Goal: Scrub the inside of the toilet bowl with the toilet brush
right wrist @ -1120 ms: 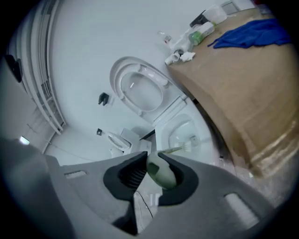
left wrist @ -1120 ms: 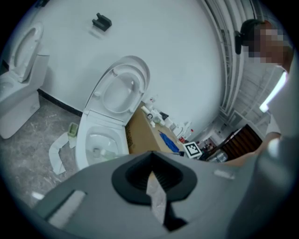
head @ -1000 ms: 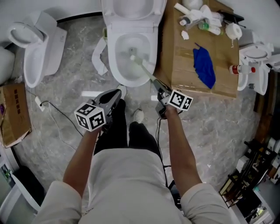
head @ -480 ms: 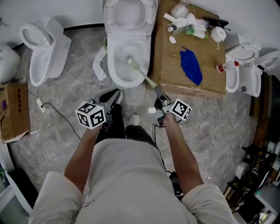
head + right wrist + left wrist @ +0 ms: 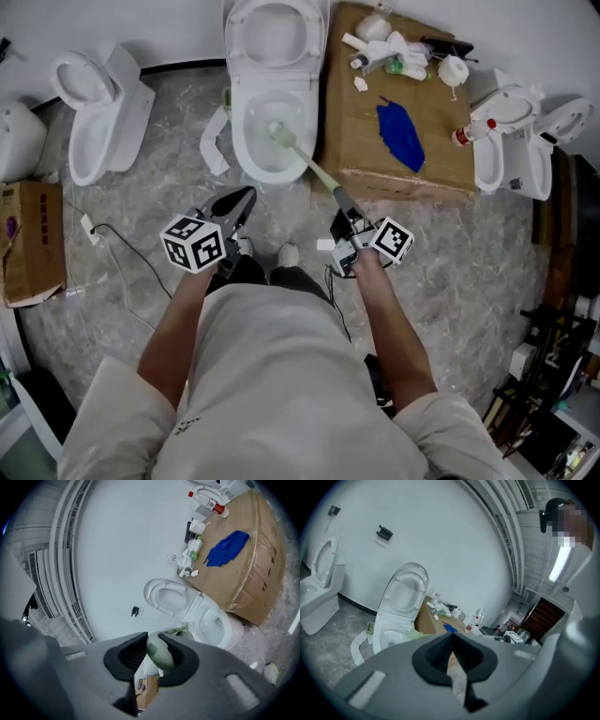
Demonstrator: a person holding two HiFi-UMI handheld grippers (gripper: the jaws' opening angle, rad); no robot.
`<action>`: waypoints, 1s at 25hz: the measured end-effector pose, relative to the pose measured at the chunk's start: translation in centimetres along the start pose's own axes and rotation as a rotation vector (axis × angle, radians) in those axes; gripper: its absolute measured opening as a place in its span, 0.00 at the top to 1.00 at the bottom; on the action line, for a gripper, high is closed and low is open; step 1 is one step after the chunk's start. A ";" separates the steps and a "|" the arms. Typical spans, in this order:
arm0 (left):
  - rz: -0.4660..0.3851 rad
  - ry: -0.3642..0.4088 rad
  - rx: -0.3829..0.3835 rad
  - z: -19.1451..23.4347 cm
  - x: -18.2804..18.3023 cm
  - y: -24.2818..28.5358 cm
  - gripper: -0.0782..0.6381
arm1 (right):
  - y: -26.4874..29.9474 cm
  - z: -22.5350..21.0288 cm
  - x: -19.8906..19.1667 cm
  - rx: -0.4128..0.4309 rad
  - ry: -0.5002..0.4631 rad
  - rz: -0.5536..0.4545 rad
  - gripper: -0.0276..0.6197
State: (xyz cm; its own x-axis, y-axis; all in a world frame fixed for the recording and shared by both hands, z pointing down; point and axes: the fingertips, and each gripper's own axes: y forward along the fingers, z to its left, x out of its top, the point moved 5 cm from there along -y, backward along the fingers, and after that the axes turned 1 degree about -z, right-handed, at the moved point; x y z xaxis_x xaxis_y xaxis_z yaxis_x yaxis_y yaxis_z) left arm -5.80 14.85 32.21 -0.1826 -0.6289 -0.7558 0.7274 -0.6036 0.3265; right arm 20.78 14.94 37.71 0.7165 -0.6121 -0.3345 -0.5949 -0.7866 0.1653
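The toilet brush (image 5: pixel 307 161) is clamped at its handle end in the right gripper (image 5: pixel 343 212), with its head set down inside the toilet bowl (image 5: pixel 240 141), beside a cardboard box (image 5: pixel 441 150). The left gripper (image 5: pixel 244 199) is held closed on nothing, short of the bowl's front. The scrub is likely best done by sweeping the head firmly round the inner wall.
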 end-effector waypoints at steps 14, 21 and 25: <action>0.018 0.066 -0.089 0.7 3.7 -5.3 0.90 | -1.6 7.1 -2.0 0.031 0.028 -0.076 0.86; -0.005 0.072 -0.094 2.2 5.3 -7.0 0.90 | -1.5 9.5 -3.5 0.048 0.052 -0.116 0.86; -0.016 0.067 -0.086 2.7 5.9 -7.5 0.90 | -1.6 9.9 -4.2 0.043 0.060 -0.134 0.86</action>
State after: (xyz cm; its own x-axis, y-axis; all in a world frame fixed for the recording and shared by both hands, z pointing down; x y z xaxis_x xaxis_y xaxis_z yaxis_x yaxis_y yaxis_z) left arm -14.09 14.38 26.82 -0.1526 -0.5835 -0.7977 0.7795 -0.5672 0.2658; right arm 15.14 19.54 29.69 0.8105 -0.5064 -0.2943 -0.5063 -0.8584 0.0826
